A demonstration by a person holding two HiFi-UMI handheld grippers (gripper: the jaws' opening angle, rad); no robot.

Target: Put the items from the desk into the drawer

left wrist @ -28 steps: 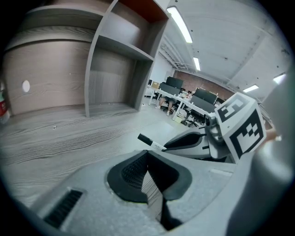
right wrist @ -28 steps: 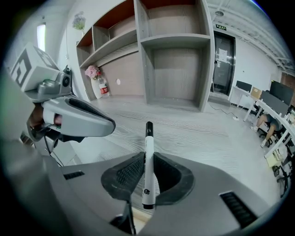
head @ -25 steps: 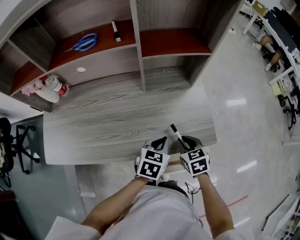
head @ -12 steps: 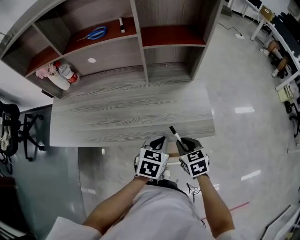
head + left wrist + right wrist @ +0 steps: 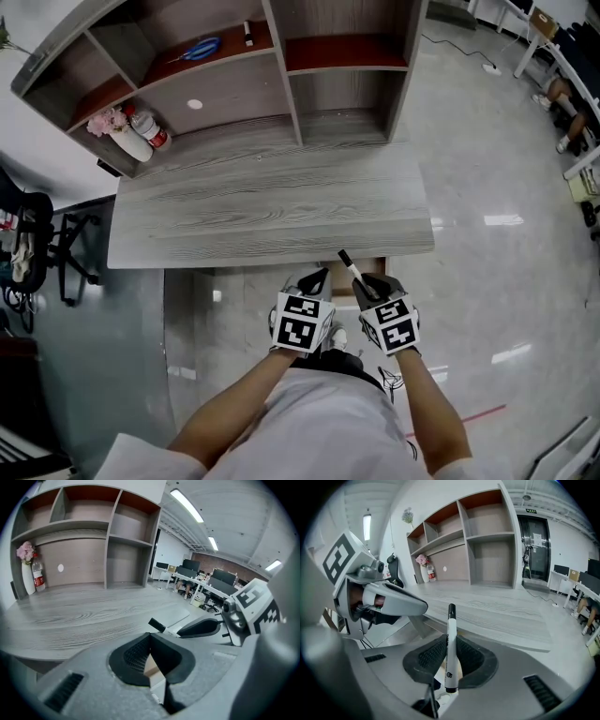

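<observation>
The tabletop (image 5: 272, 211) lies bare, so little seems left on the work surface itself. One marker (image 5: 352, 269) is in transit. The right hand-held gripper (image 5: 370, 281) clamps it near its rear end, low in the middle of the head view, just below the tabletop's front edge. A tan strip there, between the two tools, looks like the open drawer (image 5: 345, 292), though little of it shows. The marker is not yet inside it.

At the upper left, scissors (image 5: 197, 47) and a second marker (image 5: 247, 34) rest on the red shelf, with a bottle (image 5: 150, 128) lower down. If these count, most of the job remains.

The held marker's long axis runs diagonally in the head view, with its black cap toward the upper left. In the right gripper view it stands upright in the frame, cap on top.

The left hand-held gripper (image 5: 314, 279) has its jaws drawn together on nothing.
</observation>
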